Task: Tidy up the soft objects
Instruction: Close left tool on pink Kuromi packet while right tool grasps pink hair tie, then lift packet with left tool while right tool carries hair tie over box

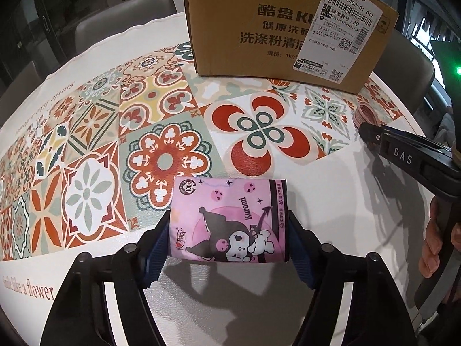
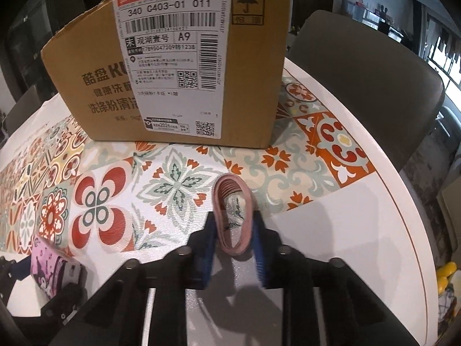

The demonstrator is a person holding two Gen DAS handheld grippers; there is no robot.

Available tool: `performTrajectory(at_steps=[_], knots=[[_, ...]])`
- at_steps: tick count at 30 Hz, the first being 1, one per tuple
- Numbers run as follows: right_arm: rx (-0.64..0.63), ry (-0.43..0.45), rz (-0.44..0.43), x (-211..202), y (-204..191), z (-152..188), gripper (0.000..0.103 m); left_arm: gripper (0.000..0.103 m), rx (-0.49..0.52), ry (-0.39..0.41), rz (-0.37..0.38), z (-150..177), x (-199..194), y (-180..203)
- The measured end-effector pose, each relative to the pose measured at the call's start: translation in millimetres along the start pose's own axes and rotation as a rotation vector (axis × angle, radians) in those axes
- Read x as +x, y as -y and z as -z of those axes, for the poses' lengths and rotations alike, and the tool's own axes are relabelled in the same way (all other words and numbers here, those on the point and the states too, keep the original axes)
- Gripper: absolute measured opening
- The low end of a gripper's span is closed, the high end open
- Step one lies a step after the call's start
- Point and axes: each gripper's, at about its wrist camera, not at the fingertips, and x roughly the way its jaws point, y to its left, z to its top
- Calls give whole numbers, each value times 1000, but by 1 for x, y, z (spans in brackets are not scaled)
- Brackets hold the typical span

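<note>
A brown cardboard box [image 1: 276, 28] stood at the far side of the round table [image 1: 331, 173], on the tile-patterned cloth [image 1: 115, 115]. A white shipping label [image 2: 173, 66] wrapped around its near corner, and printed characters ran along the face beside it. From both wrist views only the outer walls showed — the top edge ran out of frame, so whether anything lay inside could not be told.

The left gripper [image 1: 227, 239] pointed steeply down at a pink tissue pack [image 1: 227, 219] printed with a cartoon figure. The pack lay flat on the cloth, well short of the box, and the blue pads [image 1: 157, 245] pressed against its two short sides — a grasp, with the pack sitting on the table. In the right wrist view the same pack [image 2: 49, 262] appeared at the lower left edge.

The right gripper [image 2: 233, 230] was clenched on a pink hair band [image 2: 233, 201], a loop of several thin strands squeezed narrow between the blue pads [image 2: 259, 248]. The loop stood on edge on the cloth, nearer the box than the pack was, yet apart from the box's wall. In the left wrist view the band [image 1: 366, 112] lay at the right, just ahead of the black fingertip of that gripper [image 1: 371, 132], with fingers of a hand [image 1: 432, 245] behind it.

Dark chairs [image 2: 374, 86] ringed the table's far edge.
</note>
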Motion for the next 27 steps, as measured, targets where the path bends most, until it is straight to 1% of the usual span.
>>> performTrajectory(at_steps=[2,7,16,19,27], knots=[[-9,5,-3,0,-5,2,15,72,-5,8,6,1,-2,-1],[-10,25,-28,-11,-12,7,14,72,-4,48,15,1,-11,-2],[-5,76,-64,-48,-20,17,14,73,-8,111,27,0,-31,-3],[-5,93,-72,-63,-13,13,14,73,-7,132,32,-2,-40,-3],[1,155,-86,-98,-15,14,14,73,17,214,33,-9,-67,-2]])
